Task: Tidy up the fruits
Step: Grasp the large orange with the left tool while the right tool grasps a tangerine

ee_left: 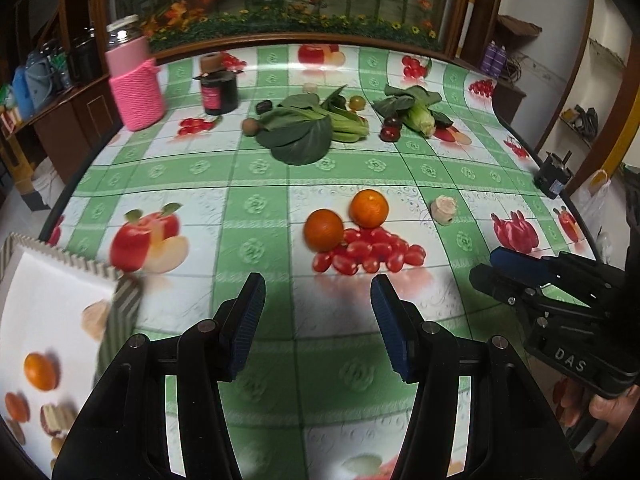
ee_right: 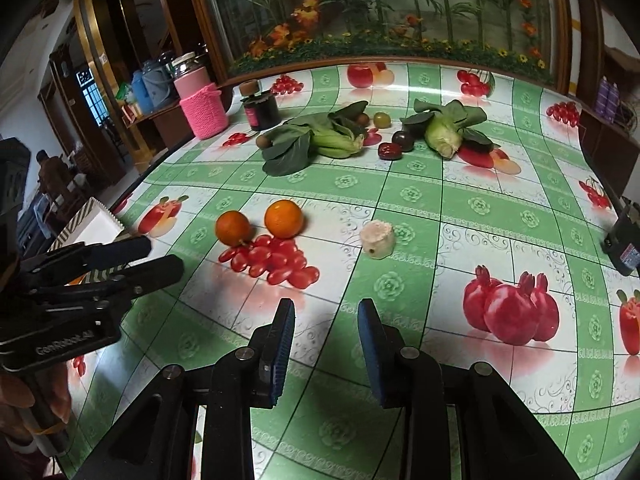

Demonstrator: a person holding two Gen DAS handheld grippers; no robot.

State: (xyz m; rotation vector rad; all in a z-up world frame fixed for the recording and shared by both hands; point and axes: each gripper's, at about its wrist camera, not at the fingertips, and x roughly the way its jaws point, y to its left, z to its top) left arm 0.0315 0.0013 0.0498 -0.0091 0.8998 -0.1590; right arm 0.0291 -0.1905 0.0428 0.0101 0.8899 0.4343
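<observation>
Left wrist view: the left gripper (ee_left: 318, 320) is held partly open, its fingers (ee_left: 248, 320) empty. A striped-rim box (ee_left: 64, 264) is seen left of the fingers; its contents cannot be told from its printed lining. Two oranges (ee_left: 324, 230) are located ahead on the desk (ee_left: 256, 204).

Right wrist view: the right gripper (ee_right: 326, 344) is held narrowly open, nothing between its fingers. The oranges lie ahead-left, a pale cut stub (ee_right: 377, 239) just ahead.

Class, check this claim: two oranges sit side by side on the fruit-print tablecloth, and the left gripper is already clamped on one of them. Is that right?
Not quite. The two oranges do sit side by side on the tablecloth, but the left gripper holds nothing: the left wrist view shows its jaws apart over bare cloth, short of the fruit.
</observation>
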